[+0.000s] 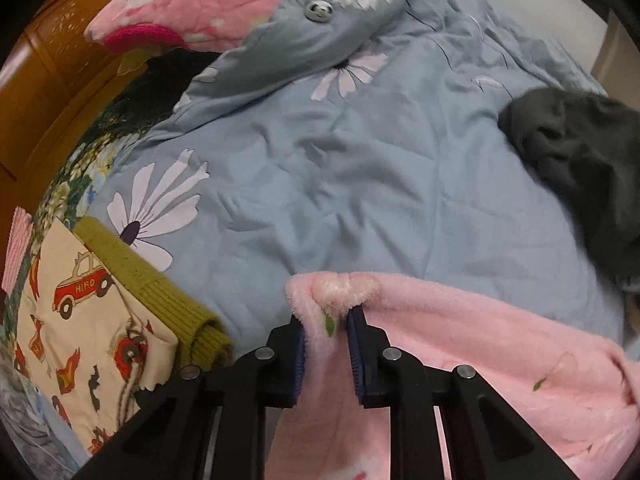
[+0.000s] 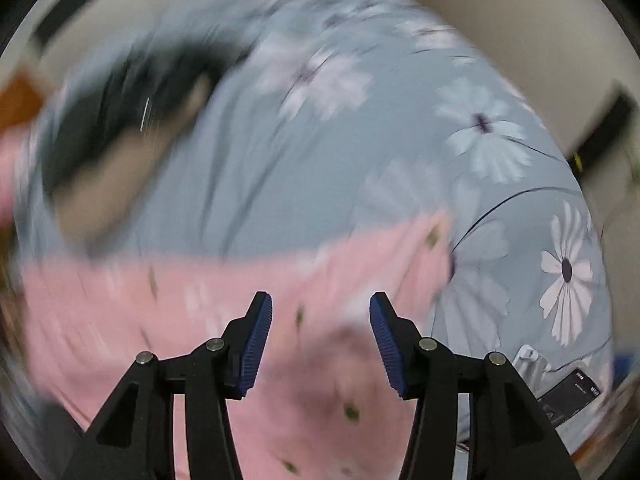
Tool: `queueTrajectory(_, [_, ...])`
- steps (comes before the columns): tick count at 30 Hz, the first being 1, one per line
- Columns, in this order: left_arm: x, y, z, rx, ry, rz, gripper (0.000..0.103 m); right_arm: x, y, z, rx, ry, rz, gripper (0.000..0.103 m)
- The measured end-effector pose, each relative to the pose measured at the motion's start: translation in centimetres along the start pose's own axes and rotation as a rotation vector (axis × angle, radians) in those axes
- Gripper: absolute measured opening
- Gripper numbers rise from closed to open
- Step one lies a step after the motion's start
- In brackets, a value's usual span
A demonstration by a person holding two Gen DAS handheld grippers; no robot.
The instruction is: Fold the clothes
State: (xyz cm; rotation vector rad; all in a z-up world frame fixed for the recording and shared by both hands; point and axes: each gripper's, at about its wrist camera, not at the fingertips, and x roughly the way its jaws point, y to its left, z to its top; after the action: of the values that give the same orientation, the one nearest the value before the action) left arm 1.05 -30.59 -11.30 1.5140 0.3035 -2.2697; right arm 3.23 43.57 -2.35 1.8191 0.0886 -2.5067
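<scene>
A fluffy pink garment [image 1: 480, 344] with small green leaf prints lies on a blue flowered bedspread [image 1: 340, 168]. My left gripper [image 1: 326, 322] is shut on a bunched corner of it, the fleece pinched between the blue pads. The right wrist view is blurred by motion; there the same pink garment [image 2: 240, 300] spreads below my right gripper [image 2: 321, 308]. That gripper stands open above the fabric with nothing pressed between its fingers.
A folded stack with a car-print cloth [image 1: 80, 320] and an olive knit [image 1: 160, 292] sits at the left. A dark grey garment [image 1: 580, 160] lies at the right, a pink pillow [image 1: 192, 4] and wooden headboard [image 1: 44, 92] at the back. A small dark device [image 2: 572, 392] lies near the bed's right edge.
</scene>
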Motion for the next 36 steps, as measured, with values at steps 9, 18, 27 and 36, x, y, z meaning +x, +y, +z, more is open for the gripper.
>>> queueTrajectory(9, [-0.3, -0.6, -0.2, -0.007, 0.02, 0.005, 0.023, 5.6, 6.9, -3.3, -0.326, 0.053, -0.003, 0.052])
queueTrajectory(18, [-0.6, -0.9, -0.8, -0.007, 0.027, -0.012, 0.023, 6.5, 6.8, -2.9, -0.303, 0.02, -0.095, 0.007])
queueTrajectory(27, [-4.4, -0.3, -1.3, -0.007, -0.083, -0.058, 0.02, -4.9, 1.4, 1.1, -0.012, -0.258, -0.029, 0.0])
queueTrajectory(36, [-6.8, 1.0, -1.7, -0.002, -0.126, -0.114, 0.02, -8.9, 0.4, 1.1, -0.039, -0.275, -0.021, 0.0])
